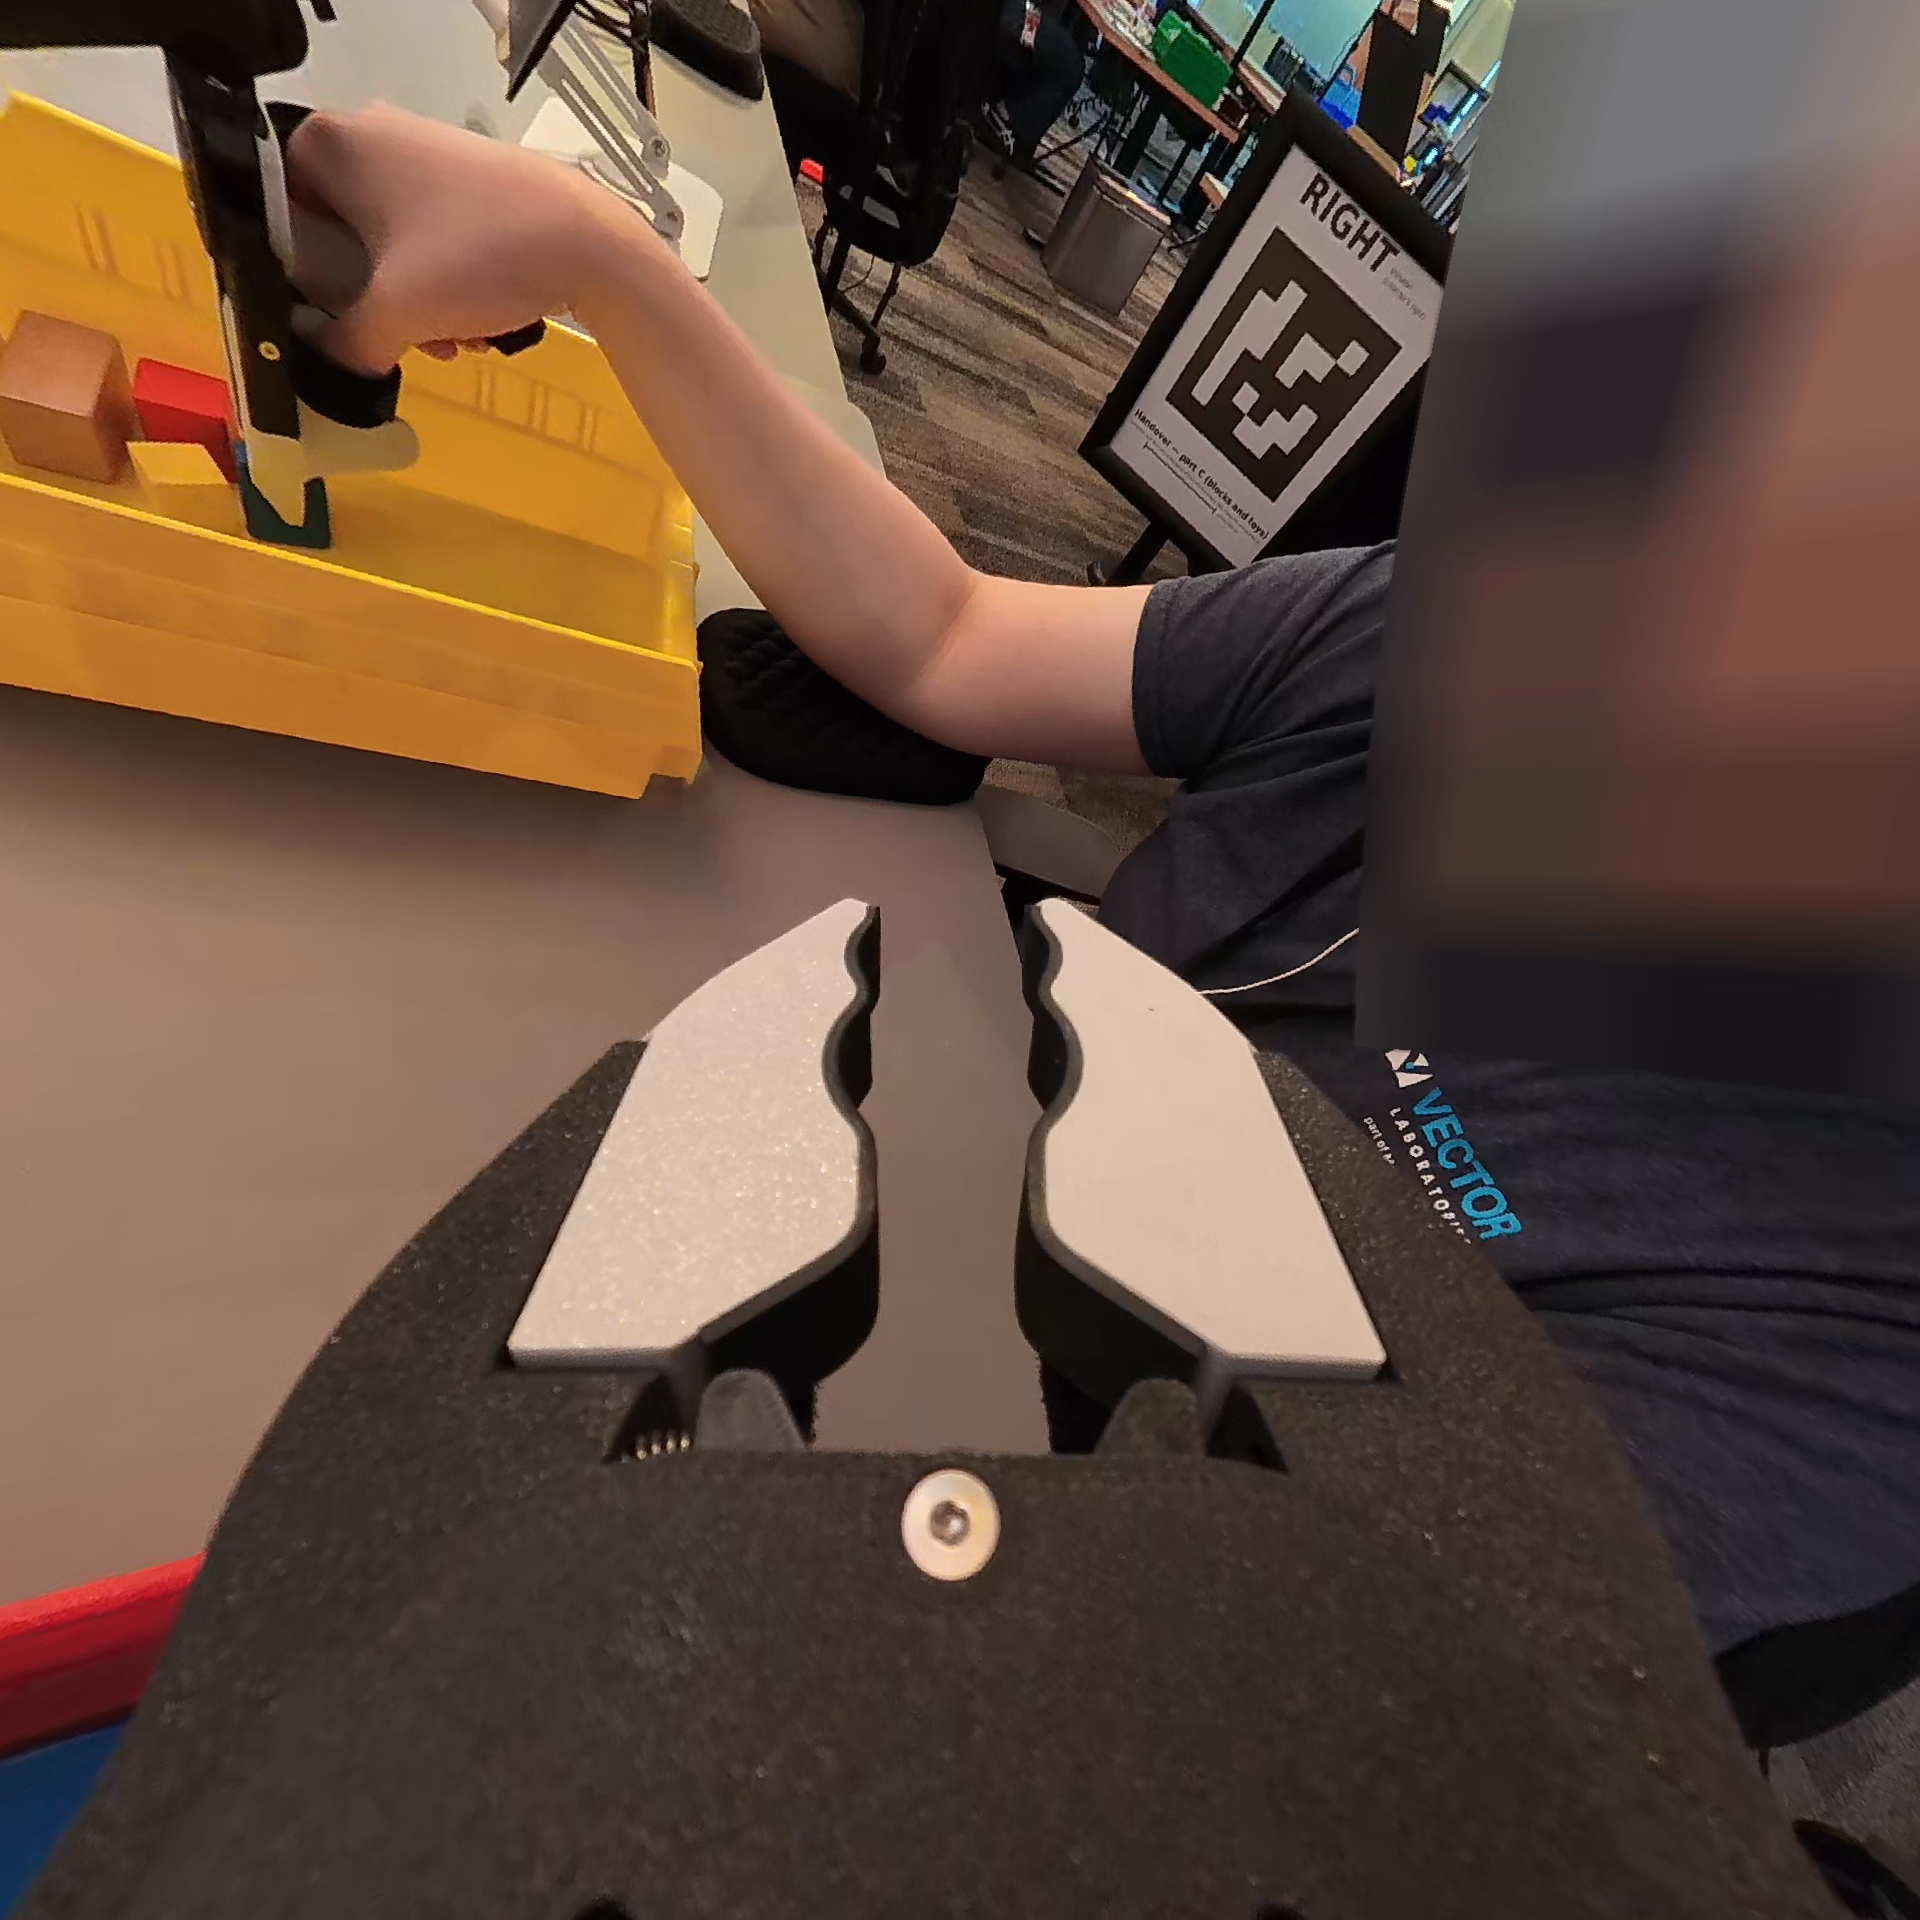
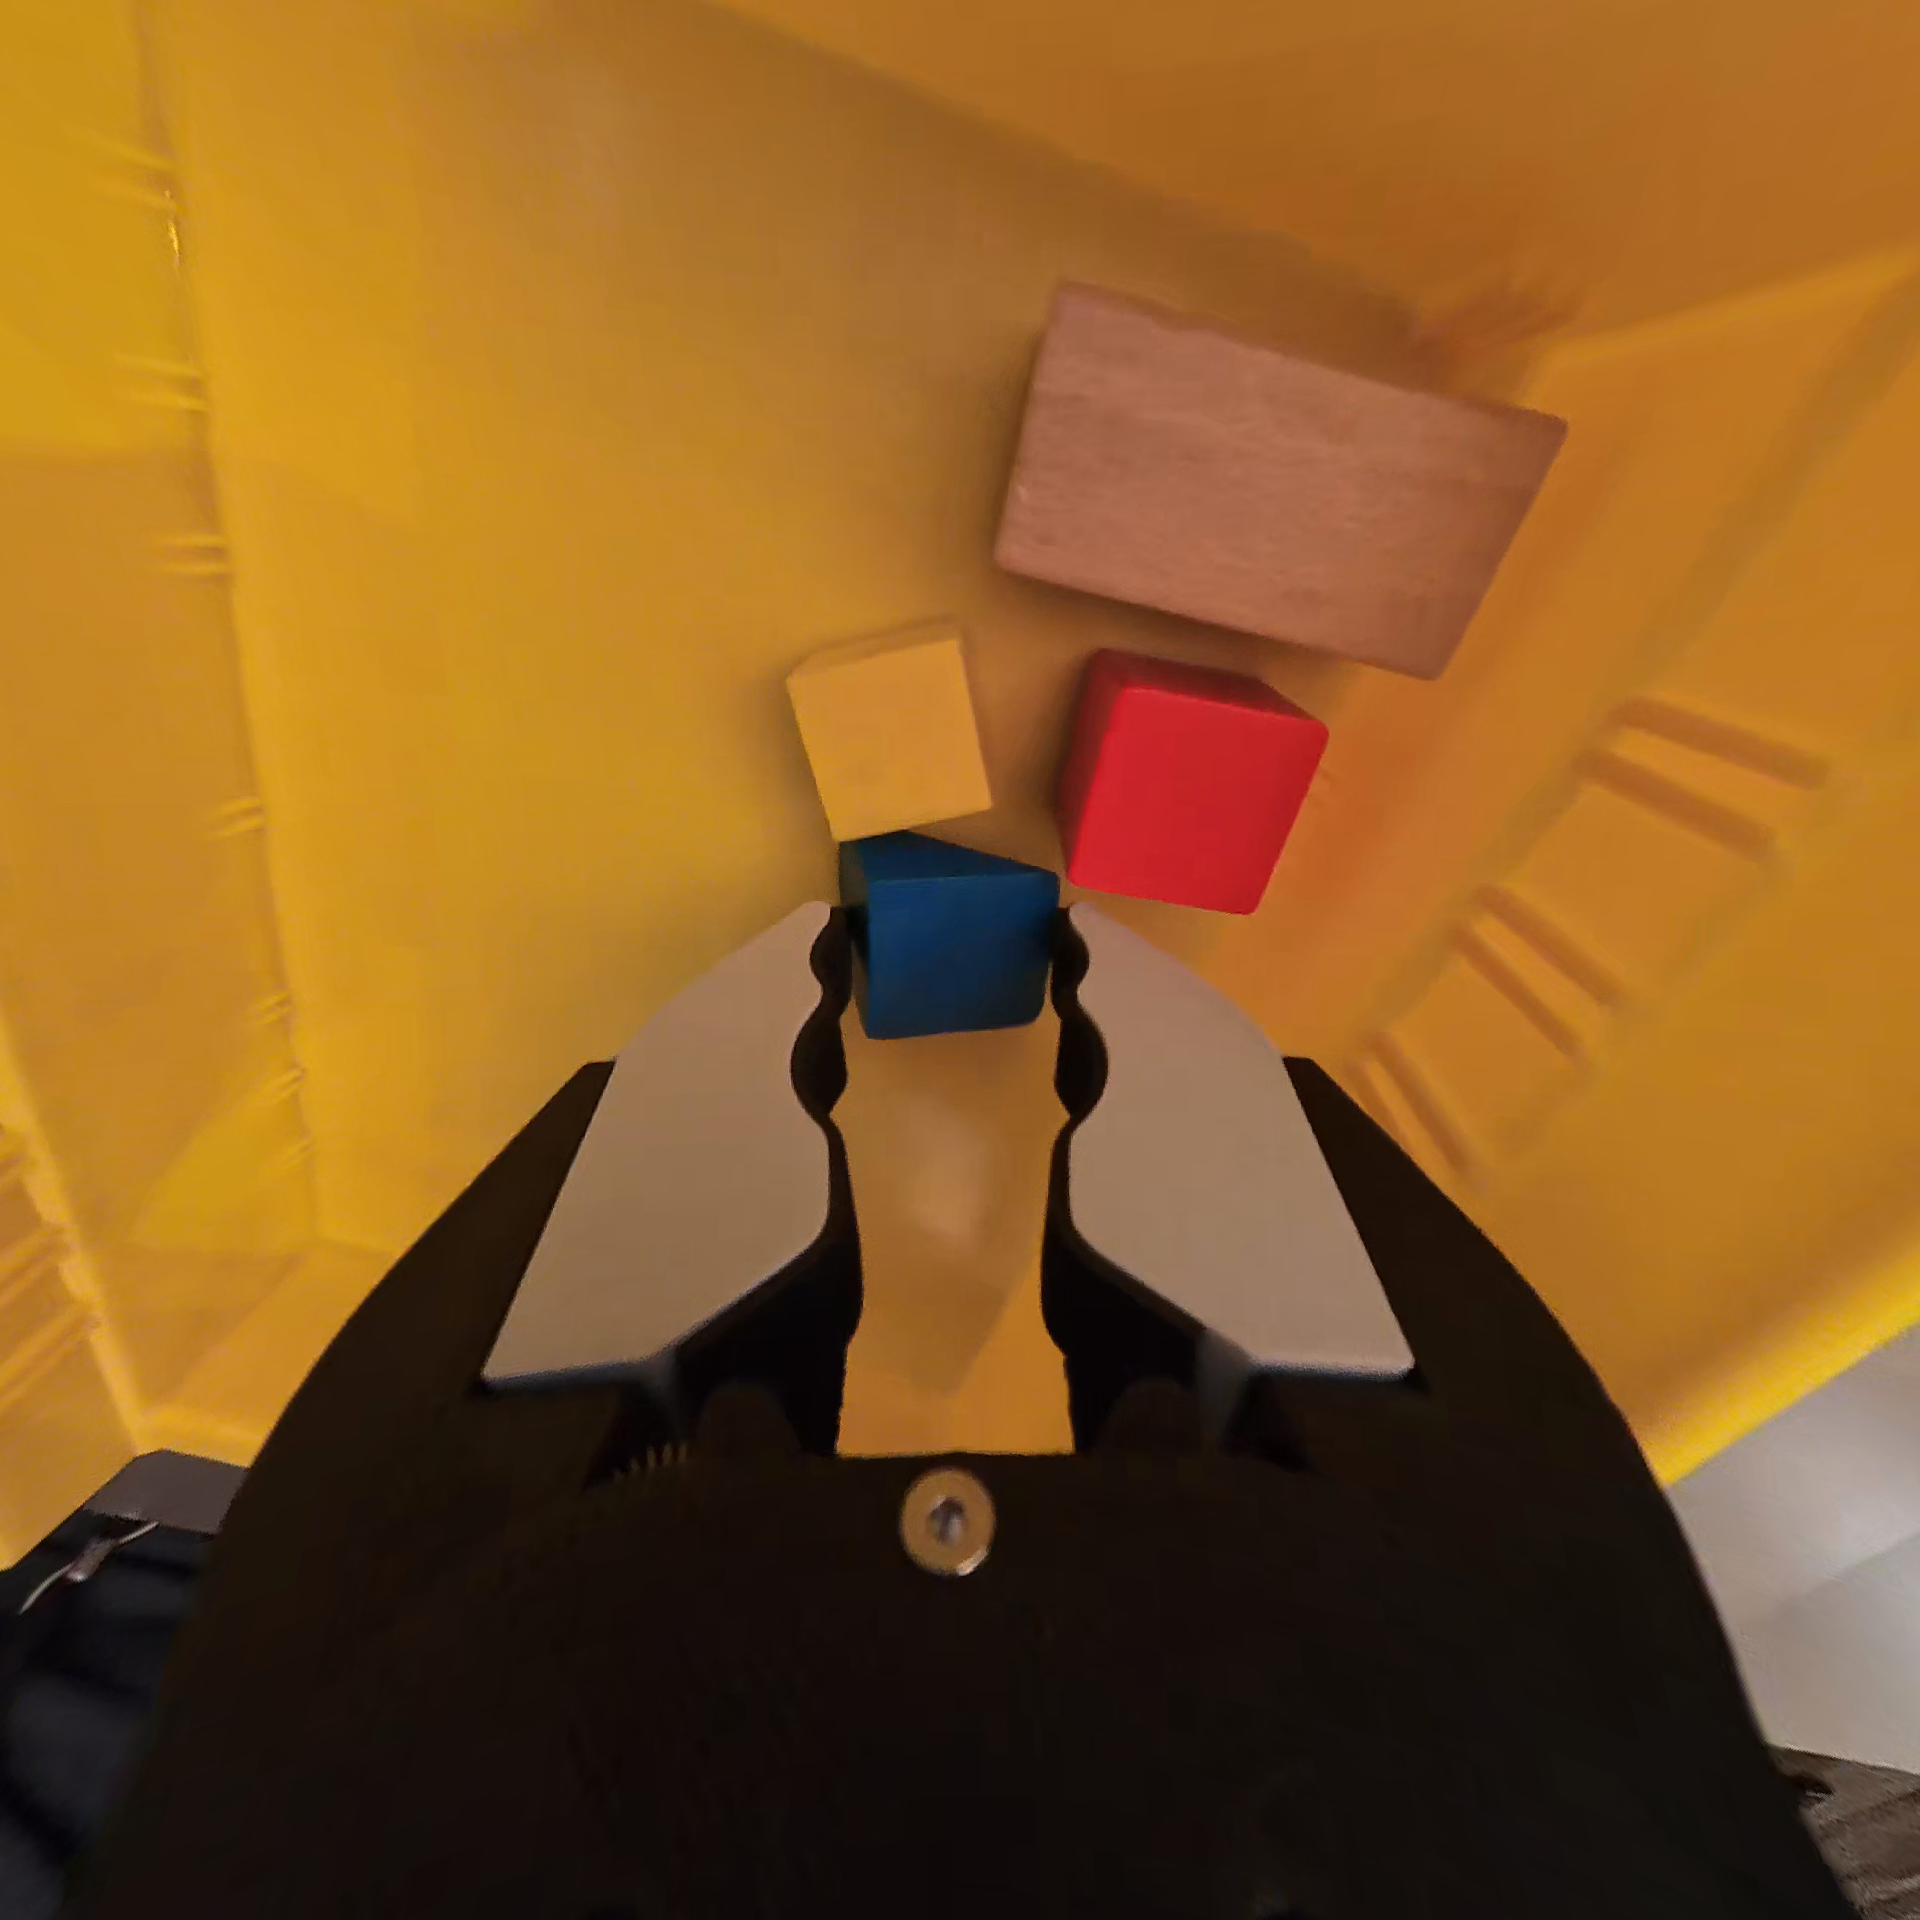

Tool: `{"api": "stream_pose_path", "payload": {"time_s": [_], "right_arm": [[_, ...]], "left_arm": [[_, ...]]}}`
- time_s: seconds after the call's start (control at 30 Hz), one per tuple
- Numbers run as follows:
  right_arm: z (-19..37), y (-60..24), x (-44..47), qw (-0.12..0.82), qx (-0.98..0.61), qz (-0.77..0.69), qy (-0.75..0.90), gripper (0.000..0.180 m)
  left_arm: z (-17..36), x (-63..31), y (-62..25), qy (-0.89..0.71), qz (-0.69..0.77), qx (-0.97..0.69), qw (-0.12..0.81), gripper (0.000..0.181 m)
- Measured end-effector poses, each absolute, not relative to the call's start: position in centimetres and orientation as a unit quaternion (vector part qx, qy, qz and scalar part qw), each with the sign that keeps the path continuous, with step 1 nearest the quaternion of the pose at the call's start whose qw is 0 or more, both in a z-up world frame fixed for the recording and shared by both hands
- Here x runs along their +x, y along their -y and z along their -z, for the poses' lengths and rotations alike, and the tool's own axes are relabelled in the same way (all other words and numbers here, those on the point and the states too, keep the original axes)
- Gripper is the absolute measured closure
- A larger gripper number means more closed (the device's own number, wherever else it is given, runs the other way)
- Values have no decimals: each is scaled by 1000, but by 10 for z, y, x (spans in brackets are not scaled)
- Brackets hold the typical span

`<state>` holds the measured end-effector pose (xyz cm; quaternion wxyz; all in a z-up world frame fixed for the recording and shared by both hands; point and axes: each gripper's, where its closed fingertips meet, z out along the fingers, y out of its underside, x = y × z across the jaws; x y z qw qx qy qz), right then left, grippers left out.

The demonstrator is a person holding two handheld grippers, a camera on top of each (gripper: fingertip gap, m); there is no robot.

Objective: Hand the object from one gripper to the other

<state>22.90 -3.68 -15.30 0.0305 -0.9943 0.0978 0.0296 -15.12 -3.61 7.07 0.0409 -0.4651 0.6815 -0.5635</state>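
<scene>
Right wrist view shows the right tool (image 2: 948,914) reaching down into the yellow bin (image 2: 468,623), its fingers flanking the blue cube (image 2: 951,951) and apparently touching both sides (lift unconfirmed). The left tool (image 1: 951,925) waits apart and empty over the surface (image 1: 312,987), ready to receive.

Left gripper (image 1: 951,925) low over grey tabletop (image 1: 312,1039), pale grey fingers (image 1: 717,1153) parted, nothing between. Beyond, yellow plastic bin (image 1: 416,644) holding plain wooden block (image 1: 62,400), red cube (image 1: 187,410) and small yellow block (image 1: 171,468). Right gripper (image 1: 286,509) pointing down into bin, gripped by person's hand (image 1: 416,249). Black-framed sign (image 1: 1278,353) standing on carpet behind.
</scene>
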Motion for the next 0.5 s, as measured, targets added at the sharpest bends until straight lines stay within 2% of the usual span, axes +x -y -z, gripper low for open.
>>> {"api": "stream_pose_path", "payload": {"time_s": [0.5], "right_arm": [[160,41,227,0,-996,-21,-86,137]], "left_arm": [[-65,-150,40,-688,555,-466,31,156]]}}
